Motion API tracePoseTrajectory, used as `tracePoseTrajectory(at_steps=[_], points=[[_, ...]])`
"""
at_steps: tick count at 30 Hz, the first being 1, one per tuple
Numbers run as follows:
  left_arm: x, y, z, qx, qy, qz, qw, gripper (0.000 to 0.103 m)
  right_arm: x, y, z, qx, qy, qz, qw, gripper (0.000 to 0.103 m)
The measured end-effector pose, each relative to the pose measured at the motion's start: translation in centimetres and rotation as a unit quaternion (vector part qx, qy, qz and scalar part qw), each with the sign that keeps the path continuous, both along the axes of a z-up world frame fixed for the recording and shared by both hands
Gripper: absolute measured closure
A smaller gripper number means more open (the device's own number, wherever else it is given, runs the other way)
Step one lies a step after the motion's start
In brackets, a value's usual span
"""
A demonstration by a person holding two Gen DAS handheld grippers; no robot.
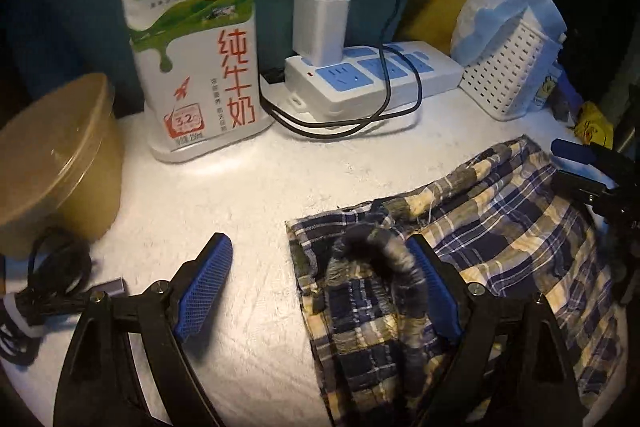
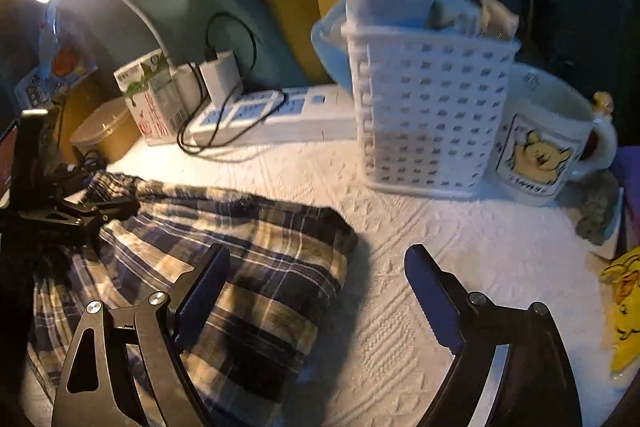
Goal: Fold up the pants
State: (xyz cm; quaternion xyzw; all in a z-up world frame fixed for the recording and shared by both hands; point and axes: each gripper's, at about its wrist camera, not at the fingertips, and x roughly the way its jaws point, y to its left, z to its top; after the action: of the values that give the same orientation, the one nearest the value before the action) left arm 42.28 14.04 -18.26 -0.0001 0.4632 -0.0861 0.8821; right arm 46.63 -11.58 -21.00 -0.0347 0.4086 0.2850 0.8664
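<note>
The plaid pants (image 1: 472, 267) lie crumpled on the white textured tabletop (image 1: 260, 195), blue, navy and cream checks. My left gripper (image 1: 320, 247) is open over the pants' left edge, its right finger (image 1: 432, 291) against a raised bunch of waistband fabric, its left finger over bare table. In the right wrist view the pants (image 2: 224, 251) lie at lower left. My right gripper (image 2: 316, 263) is open, its left finger (image 2: 204, 291) above the pants' right end, its right finger over bare table. The left gripper's body (image 2: 52, 203) shows at the far left.
A milk carton (image 1: 200, 59), a power strip (image 1: 380, 75) with charger and black cable, a tan lidded tub (image 1: 56, 163) and a white perforated basket (image 2: 428, 107) stand along the back. A Pooh mug (image 2: 548, 143) stands at right. A coiled black cable (image 1: 48, 279) lies at left.
</note>
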Motion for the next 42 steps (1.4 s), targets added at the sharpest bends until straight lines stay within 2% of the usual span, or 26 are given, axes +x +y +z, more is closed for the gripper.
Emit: tracePoseTrajectory(at_steps=[5, 7, 11, 14, 15, 19, 25, 28, 33, 42], points=[[0.2, 0.1, 0.0, -0.006, -0.005, -0.004, 1.0, 0.019, 0.8, 0.6, -0.7, 0.003, 0.02, 0.006, 1.0, 0.015], [0.0, 0.0, 0.1, -0.009, -0.009, -0.012, 0.9999, 0.029, 1.1, 0.9, -1.0, 0.001, 0.028, 0.009, 1.0, 0.026], [-0.2, -0.7, 0.4, -0.017, -0.012, -0.026, 0.9994, 0.044, 1.2, 1.3, -1.0, 0.002, 0.033, 0.018, 0.999, 0.032], [0.0, -1.4, 0.3, -0.023, -0.012, -0.034, 0.9991, 0.058, 1.2, 1.8, -1.1, -0.001, 0.035, 0.024, 0.999, 0.037], [-0.1, -1.5, 0.4, -0.026, -0.012, -0.038, 0.9989, 0.065, 1.2, 1.9, -1.0, -0.001, 0.035, 0.026, 0.999, 0.04], [-0.1, -1.6, 0.4, -0.04, -0.007, -0.044, 0.9982, 0.075, 1.1, 2.5, -1.0, -0.01, 0.032, 0.033, 0.999, 0.048], [-0.4, -1.4, 0.7, -0.055, -0.007, -0.039, 0.9977, 0.081, 0.8, 3.0, -0.8, -0.011, 0.027, 0.049, 0.998, 0.074], [-0.8, -1.3, 1.3, -0.062, -0.013, -0.039, 0.9972, 0.084, 0.6, 2.7, -0.5, -0.003, 0.022, 0.047, 0.999, 0.082], [-1.8, -1.3, 2.8, -0.066, -0.029, -0.037, 0.9967, 0.085, -0.6, 2.5, 1.2, 0.0, -0.007, 0.042, 0.999, 0.085], [-4.7, -1.0, 6.6, -0.072, -0.072, -0.034, 0.9942, 0.085, -4.6, 1.8, 7.9, 0.021, -0.081, 0.05, 0.995, 0.088]])
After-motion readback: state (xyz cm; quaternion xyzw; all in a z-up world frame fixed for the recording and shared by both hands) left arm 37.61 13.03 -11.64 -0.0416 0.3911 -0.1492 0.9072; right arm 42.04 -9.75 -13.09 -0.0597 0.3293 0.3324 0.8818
